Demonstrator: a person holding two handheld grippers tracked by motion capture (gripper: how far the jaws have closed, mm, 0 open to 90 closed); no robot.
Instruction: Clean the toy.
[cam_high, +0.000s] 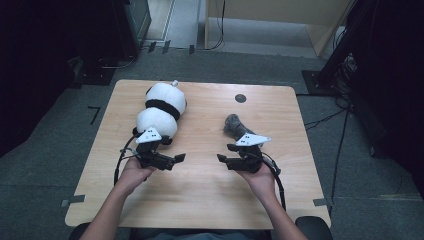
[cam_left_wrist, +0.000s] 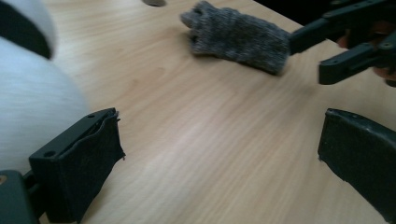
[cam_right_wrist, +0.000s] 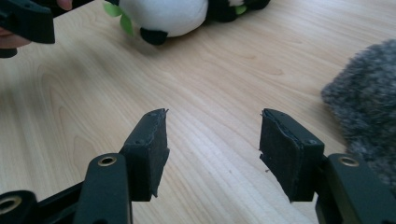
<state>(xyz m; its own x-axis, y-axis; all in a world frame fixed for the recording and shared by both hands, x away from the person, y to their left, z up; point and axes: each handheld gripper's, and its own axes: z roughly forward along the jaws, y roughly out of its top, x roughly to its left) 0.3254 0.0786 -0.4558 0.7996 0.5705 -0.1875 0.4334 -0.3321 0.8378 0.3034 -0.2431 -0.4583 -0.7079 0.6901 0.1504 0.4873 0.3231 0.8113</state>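
Observation:
A white and black panda plush (cam_high: 161, 107) lies on the left half of the wooden table (cam_high: 200, 200). A grey knitted piece (cam_high: 233, 125) lies right of centre. My left gripper (cam_high: 178, 161) hovers just in front of the plush, pointing right, and is open. In the left gripper view my left gripper (cam_left_wrist: 219, 135) has only bare wood between its jaws, with the plush (cam_left_wrist: 32, 102) at the left and the knitted piece (cam_left_wrist: 238, 37) ahead. My right gripper (cam_high: 223, 152) points left, open, with nothing held. In the right gripper view my right gripper (cam_right_wrist: 212, 135) has the knitted piece (cam_right_wrist: 364, 102) just outside its right jaw.
A dark round grommet (cam_high: 240, 98) sits in the table's far right part. Bare wood lies between the two grippers and along the front edge. Grey carpet surrounds the table, with dark equipment stands (cam_high: 345, 45) and cables at the back and right.

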